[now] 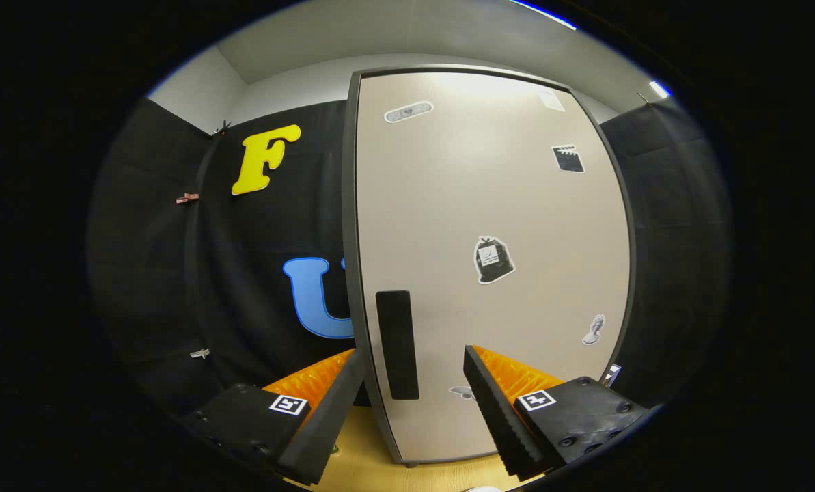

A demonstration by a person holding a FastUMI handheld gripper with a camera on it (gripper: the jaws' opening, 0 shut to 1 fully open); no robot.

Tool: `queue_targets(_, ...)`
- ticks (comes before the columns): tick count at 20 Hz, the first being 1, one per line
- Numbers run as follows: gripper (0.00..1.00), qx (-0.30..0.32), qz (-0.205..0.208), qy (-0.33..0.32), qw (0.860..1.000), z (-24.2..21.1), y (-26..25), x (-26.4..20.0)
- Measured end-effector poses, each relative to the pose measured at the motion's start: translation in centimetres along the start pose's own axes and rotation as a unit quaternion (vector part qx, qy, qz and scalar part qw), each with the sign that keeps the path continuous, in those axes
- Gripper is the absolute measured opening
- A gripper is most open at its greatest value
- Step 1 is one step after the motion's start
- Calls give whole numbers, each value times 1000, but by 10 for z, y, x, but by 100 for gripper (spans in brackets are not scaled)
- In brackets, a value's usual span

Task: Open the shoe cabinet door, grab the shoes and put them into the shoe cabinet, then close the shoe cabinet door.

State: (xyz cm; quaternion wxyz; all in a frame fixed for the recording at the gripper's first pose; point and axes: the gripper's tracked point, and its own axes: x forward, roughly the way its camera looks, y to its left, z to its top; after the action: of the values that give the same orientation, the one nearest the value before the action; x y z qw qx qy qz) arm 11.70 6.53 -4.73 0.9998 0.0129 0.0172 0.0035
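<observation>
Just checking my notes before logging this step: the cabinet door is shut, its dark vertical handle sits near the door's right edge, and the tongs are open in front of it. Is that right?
Not quite. The gripper view shows the dark vertical handle near the left edge of the cabinet door, not the right. The rest holds: the door looks shut, and the tongs are open, with the handle between their fingers.

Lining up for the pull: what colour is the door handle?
Black, on the beige door; handle shows in the gripper view, ahead of the open jaws.

Tool-mounted fisheye, low, facing forward, close to cabinet door (489, 260) handle edge
</observation>
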Motion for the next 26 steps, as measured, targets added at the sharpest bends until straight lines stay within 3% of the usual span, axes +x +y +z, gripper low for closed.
queue_targets(7, 95, -1, -13, 18, 1000, -23, 5, 41)
queue_targets(10, 75, -1, -20, 20, 1000, -26, 4, 50)
queue_targets(13, 72, -3, -20, 8, 1000, -20, 5, 51)
queue_targets(15, 49, -7, -21, -1, 1000, -16, 6, 49)
queue_targets(17, 49, -9, -17, 7, 1000, -17, 9, 51)
queue_targets(19, 39, -17, -28, 6, 999, -19, 8, 54)
queue_targets(21, 39, -22, -30, 6, 999, -16, 7, 50)
queue_targets(22, 33, -23, -30, 10, 999, -19, 8, 51)
queue_targets(26, 33, -25, -33, 16, 999, -20, 7, 49)
